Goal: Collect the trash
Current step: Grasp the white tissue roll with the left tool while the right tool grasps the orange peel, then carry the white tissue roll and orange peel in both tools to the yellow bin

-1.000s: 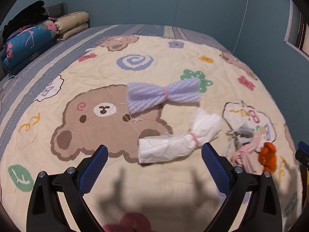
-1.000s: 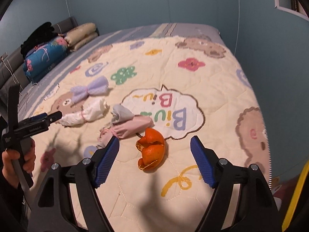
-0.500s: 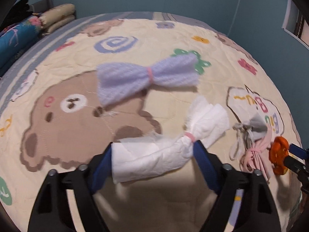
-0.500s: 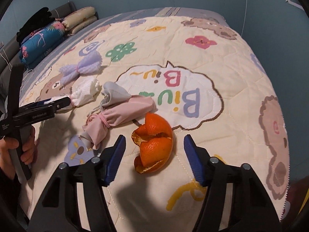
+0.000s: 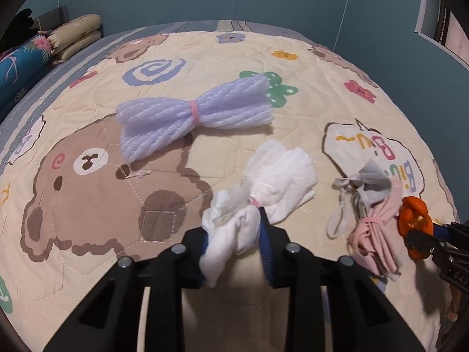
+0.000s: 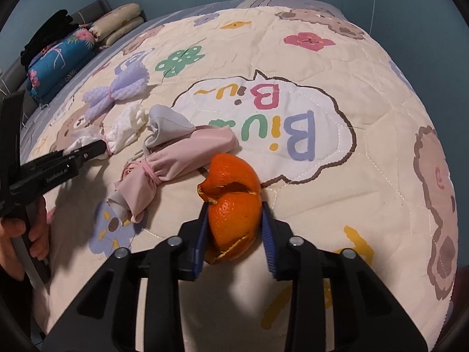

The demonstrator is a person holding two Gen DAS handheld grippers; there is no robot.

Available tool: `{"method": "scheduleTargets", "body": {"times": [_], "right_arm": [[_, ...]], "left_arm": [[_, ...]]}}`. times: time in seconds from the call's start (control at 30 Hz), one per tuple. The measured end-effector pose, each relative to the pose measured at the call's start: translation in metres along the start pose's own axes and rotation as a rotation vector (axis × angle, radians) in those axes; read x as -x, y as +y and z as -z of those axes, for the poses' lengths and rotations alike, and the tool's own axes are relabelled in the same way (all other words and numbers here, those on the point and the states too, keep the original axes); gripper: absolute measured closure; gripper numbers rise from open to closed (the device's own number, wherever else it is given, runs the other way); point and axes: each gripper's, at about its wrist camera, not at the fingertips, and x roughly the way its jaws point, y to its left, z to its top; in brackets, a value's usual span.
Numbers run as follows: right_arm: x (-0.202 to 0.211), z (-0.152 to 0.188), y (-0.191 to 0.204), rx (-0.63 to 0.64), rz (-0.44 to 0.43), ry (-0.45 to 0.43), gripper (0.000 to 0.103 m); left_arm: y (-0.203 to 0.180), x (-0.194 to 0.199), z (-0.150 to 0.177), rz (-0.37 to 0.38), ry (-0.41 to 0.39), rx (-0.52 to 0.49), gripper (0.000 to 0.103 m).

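My left gripper is shut on the near end of a white tissue bundle tied with a pink band, on the quilt. It also shows in the right wrist view. My right gripper is shut on an orange peel, which lies on the quilt; the peel also shows in the left wrist view. A pink-and-grey cloth bundle lies between the two. A purple mesh bundle lies farther back.
The cartoon quilt covers a bed. Pillows and a blue floral bolster are stacked at the far left by the headboard. Blue walls stand close behind and to the right of the bed.
Both grippers moved forward and down and closed: the left onto the white tissue bundle, the right onto the orange peel. Both were open a second ago.
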Motion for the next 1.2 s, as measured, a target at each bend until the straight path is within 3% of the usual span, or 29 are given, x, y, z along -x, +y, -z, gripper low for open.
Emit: {"method": "scheduleTargets", "body": {"times": [0.17, 0.47, 0.87, 1.2], "right_arm": [[0.001, -0.001, -0.005, -0.016, -0.002, -0.009, 0.085], [0.027, 0.001, -0.011, -0.048, -0.032, -0.043, 0.087], [0.116, 0.017, -0.015, -0.054, -0.109, -0.147, 0.087], [0.167, 0.05, -0.019, -0.038, -0.126, -0.175, 0.087]], "left_arm": [[-0.002, 0.01, -0.002, 0.023, -0.023, 0.012, 0.081], [-0.013, 0.048, -0.004, 0.051, -0.059, -0.003, 0.081], [-0.032, 0.107, 0.016, 0.115, -0.113, 0.01, 0.081], [-0.058, 0.138, 0.042, 0.147, -0.123, -0.003, 0.081]]}}
